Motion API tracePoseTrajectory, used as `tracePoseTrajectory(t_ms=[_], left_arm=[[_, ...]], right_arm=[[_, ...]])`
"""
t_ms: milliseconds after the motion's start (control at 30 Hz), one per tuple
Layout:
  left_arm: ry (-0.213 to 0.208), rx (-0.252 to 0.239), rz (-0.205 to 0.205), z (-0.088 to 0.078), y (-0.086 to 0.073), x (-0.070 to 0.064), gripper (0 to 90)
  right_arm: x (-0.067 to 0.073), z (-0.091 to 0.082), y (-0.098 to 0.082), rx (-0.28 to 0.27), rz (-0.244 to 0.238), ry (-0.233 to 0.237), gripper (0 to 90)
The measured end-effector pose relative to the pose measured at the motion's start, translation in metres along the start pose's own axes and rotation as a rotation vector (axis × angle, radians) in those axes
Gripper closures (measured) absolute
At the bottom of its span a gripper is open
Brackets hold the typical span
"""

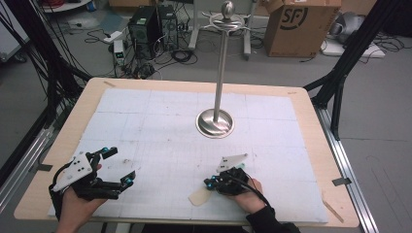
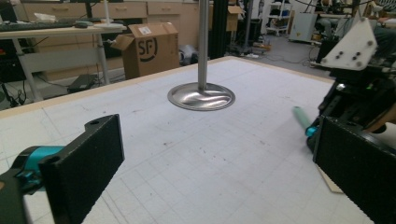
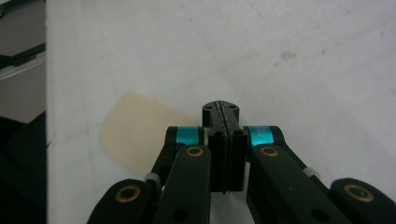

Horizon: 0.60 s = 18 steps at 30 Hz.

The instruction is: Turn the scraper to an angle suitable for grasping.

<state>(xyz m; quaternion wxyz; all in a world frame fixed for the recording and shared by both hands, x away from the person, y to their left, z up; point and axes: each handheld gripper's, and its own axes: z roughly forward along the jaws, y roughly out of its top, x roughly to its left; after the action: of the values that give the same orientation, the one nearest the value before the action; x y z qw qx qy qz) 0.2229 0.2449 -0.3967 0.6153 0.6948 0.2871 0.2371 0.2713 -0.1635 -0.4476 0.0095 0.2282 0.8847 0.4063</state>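
Near the front edge of the table [image 1: 311,104], a thin cream card [image 1: 199,196] lies flat just beside the right gripper [image 1: 210,183], whose jaws are clenched on nothing. It looks light and bendy (awkward to lift off a flat mat), so an overhanging or raised edge seems best. Well apart stands a steel stand [image 1: 215,121]; the left gripper [image 1: 119,165] waits with jaws released.
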Motion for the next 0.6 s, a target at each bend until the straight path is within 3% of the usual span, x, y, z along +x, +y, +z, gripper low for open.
tracePoseTrajectory(t_ms=[200,333,400,433,533,600], left_arm=[[0.001,0.005,0.002,0.001,0.000,-0.002,2.5],[-0.007,0.014,0.007,0.005,-0.001,-0.004,2.4],[-0.012,0.018,0.009,0.006,-0.001,-0.005,2.5],[-0.013,0.019,0.007,0.006,-0.001,-0.005,2.5],[-0.013,0.018,0.005,0.007,-0.002,-0.004,2.5],[-0.014,0.019,0.004,0.008,-0.002,-0.004,2.5]], right_arm=[[0.005,-0.025,-0.024,0.003,-0.007,-0.011,90.0],[0.009,-0.035,-0.030,-0.038,-0.065,-0.058,90.0],[0.008,-0.052,-0.035,-0.107,-0.032,-0.072,90.0],[0.009,-0.061,-0.038,-0.114,-0.024,-0.086,90.0],[0.010,-0.084,-0.056,-0.071,0.003,-0.148,90.0],[0.010,-0.095,-0.073,-0.052,0.046,-0.179,90.0]])
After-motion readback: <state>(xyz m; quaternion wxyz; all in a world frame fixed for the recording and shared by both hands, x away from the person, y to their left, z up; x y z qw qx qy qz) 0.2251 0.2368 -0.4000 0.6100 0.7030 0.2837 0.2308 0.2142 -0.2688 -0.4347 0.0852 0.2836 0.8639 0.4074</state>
